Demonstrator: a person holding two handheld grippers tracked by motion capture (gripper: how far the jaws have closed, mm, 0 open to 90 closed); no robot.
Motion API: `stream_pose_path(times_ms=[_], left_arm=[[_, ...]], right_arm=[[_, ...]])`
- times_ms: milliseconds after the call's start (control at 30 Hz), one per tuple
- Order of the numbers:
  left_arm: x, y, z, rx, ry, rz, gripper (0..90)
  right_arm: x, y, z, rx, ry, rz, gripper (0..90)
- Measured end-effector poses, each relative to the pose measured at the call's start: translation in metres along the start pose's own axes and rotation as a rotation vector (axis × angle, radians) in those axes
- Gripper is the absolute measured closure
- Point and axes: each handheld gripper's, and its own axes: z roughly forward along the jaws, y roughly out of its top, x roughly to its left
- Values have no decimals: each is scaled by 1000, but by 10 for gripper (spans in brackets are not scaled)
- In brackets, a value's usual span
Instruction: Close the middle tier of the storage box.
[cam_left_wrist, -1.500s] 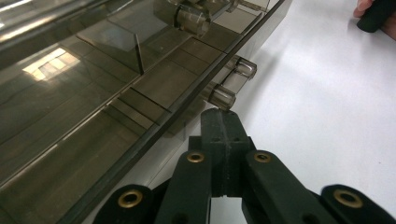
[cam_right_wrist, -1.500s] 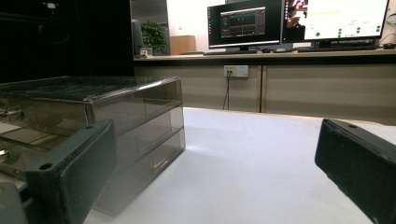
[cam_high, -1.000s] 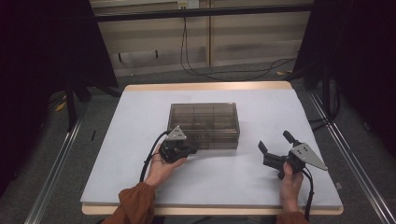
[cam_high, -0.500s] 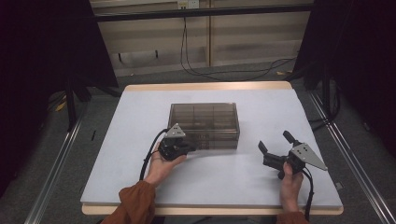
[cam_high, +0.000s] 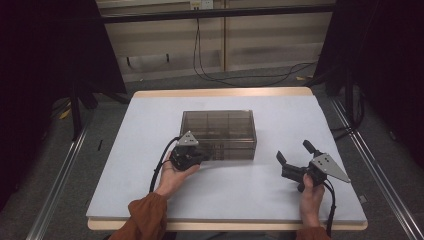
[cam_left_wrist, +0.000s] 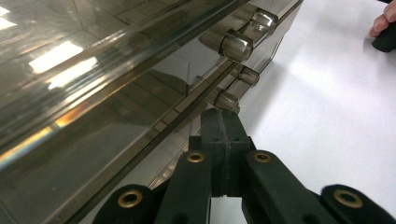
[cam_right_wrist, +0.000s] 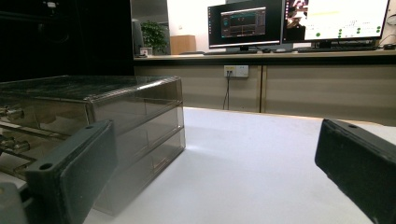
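Note:
A smoky see-through drawer box (cam_high: 220, 127) stands in the middle of the white table (cam_high: 150, 135). My left gripper (cam_high: 202, 155) is shut, its tip against the box's front face. In the left gripper view the closed jaws (cam_left_wrist: 219, 119) sit just under a round drawer knob (cam_left_wrist: 225, 99), with nothing between them; more knobs (cam_left_wrist: 238, 44) line the front above. My right gripper (cam_high: 294, 151) is held open to the right of the box, well apart from it. Between its wide jaws (cam_right_wrist: 215, 140) lies bare table, with the box (cam_right_wrist: 135, 126) off to the left.
A hand of the person (cam_left_wrist: 384, 21) holding the other gripper appears at the far right of the left gripper view. Beyond the table's far edge stands a bench with monitors (cam_right_wrist: 245, 21) and cables. Dark frames and rails (cam_high: 370, 155) flank the table.

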Motion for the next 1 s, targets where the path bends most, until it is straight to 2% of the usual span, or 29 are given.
stream_pose_path(times_ms=[300, 333, 700, 800, 1000], left_arm=[[1, 1, 1, 2, 13, 2, 900], [1, 1, 2, -9, 9, -4, 900], [1, 1, 3, -4, 12, -6, 900], [1, 0, 4, 11, 11, -5, 900], [-2, -1, 3, 20, -5, -4, 846]], right_arm=[[0, 0, 0, 1, -1, -1, 0], [0, 0, 0, 0, 0, -1, 0], [0, 0, 0, 0, -2, -1, 0], [0, 0, 0, -1, 0, 0, 0], [0, 0, 0, -1, -1, 1, 0]])
